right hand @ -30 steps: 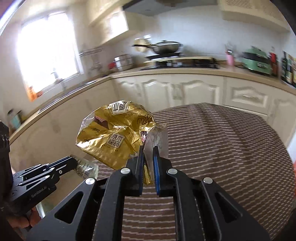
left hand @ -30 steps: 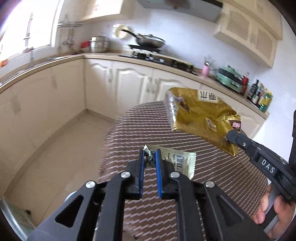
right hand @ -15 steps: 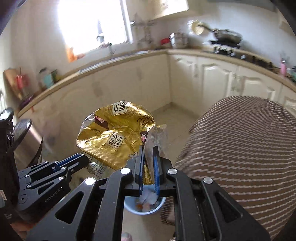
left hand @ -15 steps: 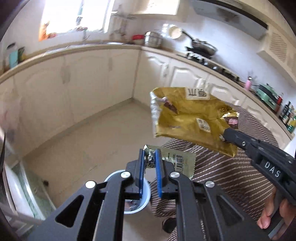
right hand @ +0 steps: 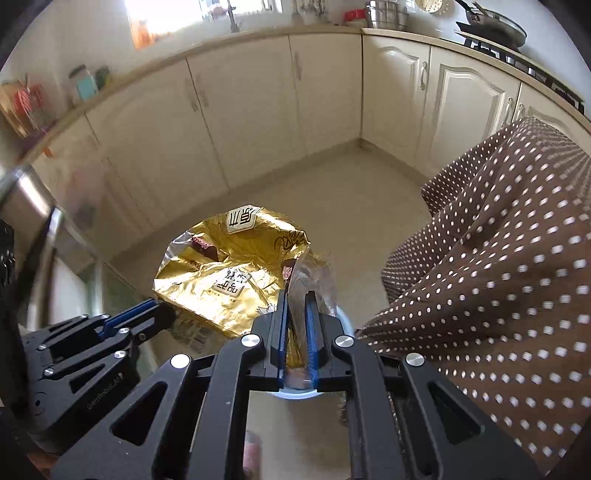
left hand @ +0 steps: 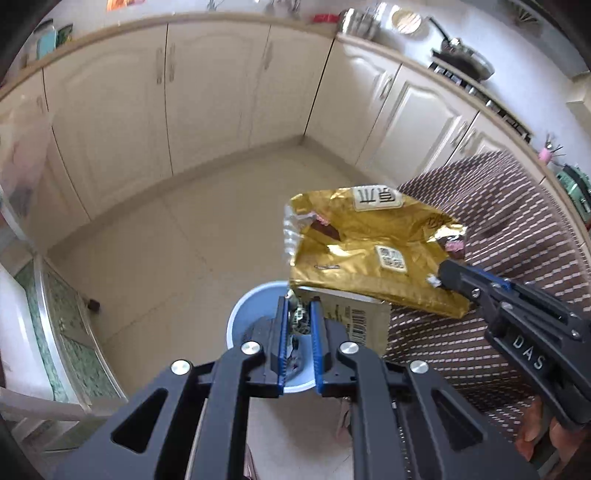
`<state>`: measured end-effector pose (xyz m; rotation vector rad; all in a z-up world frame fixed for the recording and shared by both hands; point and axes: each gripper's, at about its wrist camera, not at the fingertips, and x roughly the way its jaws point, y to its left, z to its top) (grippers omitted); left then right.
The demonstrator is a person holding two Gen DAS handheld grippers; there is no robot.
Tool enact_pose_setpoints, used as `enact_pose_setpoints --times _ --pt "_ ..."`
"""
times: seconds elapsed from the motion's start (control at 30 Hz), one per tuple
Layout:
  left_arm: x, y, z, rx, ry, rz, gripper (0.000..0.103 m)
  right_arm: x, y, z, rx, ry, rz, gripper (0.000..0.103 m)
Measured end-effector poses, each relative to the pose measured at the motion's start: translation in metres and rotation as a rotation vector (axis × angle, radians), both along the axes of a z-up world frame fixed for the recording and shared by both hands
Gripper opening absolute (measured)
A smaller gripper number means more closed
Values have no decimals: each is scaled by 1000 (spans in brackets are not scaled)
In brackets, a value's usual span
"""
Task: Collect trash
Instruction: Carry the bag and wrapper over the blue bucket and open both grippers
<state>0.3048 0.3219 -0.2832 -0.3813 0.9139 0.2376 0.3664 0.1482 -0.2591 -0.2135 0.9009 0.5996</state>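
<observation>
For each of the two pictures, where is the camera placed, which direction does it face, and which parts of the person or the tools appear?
Left wrist view: sits on the left tool, faces down at the pale blue round bin on the floor; shows its fingers pinching a small beige barcode wrapper, plus the right tool and a hand.
Right wrist view: sits on the right tool, faces down at the floor; shows its fingers clamping the crumpled gold foil snack bag, plus the left tool.
Shared: gold bag, bin, dotted brown tablecloth, cream cabinets.

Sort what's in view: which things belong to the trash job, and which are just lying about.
Job:
crinkled gold foil snack bag, in right gripper
small pale barcoded wrapper, in left gripper
round blue plastic bin

Lying about:
brown dotted tablecloth
dark frying pan
steel pot
</observation>
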Motion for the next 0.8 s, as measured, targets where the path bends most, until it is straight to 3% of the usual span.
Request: enact_pose_setpoints --times 0.13,0.33,0.47,0.8 --pt "16 8 -41 -31 65 1 10 11 4 -26 -80 -48 -18 8" --pt "54 10 -90 -89 133 -12 11 29 -2 -57 -123 -36 -41 8" --pt "70 3 -98 -127 132 -6 13 36 -2 -73 -134 -21 -61 8" --pt "63 4 -105 -122 170 31 39 43 3 -80 -132 -7 -60 8"
